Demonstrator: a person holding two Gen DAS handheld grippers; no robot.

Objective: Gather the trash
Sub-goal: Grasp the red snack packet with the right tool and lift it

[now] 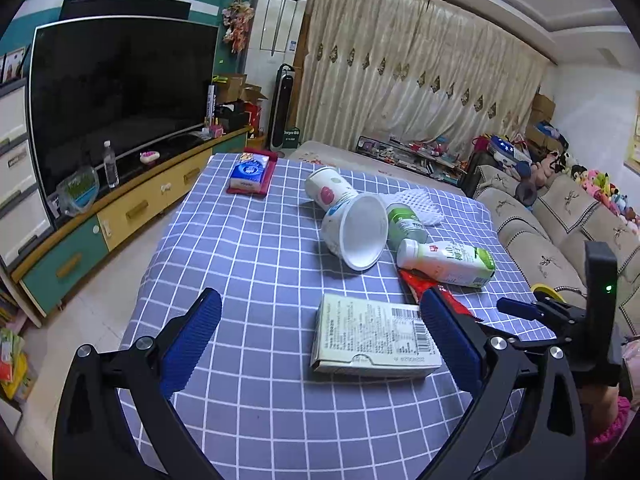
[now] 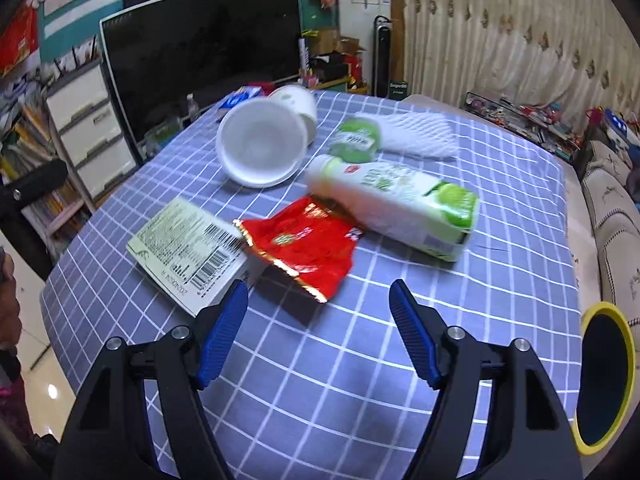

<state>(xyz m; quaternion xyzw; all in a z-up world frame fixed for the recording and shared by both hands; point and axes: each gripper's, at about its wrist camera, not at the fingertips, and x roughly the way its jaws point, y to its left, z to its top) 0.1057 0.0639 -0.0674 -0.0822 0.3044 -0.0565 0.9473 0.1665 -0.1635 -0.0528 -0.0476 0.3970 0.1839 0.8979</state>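
The trash lies in a loose group on the worktop (image 2: 360, 360), which carries a blue checked cloth. From the right claw (image 2: 319, 328), the red wrapper (image 2: 300, 246) is at twelve o'clock and nearest. The flat carton (image 2: 188, 252) is at ten o'clock, and the white and green bottle (image 2: 394, 206) lies on its side at one o'clock. Behind them at eleven o'clock a big white cup (image 2: 260, 146) lies tipped over, with a second cup (image 2: 294, 104) behind it. A small green container (image 2: 356, 140) and a white foam net (image 2: 412, 134) are further back.

Both claws are apart and hold nothing. The left claw (image 1: 320, 340) hovers with the carton (image 1: 376, 334) ahead of it, between its two blue fingers (image 1: 192, 344).

The wrapper seems very light, thin and crinkly. It probably slides on the cloth, so a pinch on a raised edge looks best. The carton looks stiff and light; its long sides give good flat faces. The bottle is round and smooth and may roll, so a grip across its body seems safest. The cups are likely thin and easy to crush; the rim is the natural place to hold them.

The bottle covers one corner of the wrapper. Whether the bottle and the cups are empty cannot be told. At the right edge of the right wrist view a yellow-rimmed bin (image 2: 604, 376) is cut off. The printing on the labels is too blurred to read.
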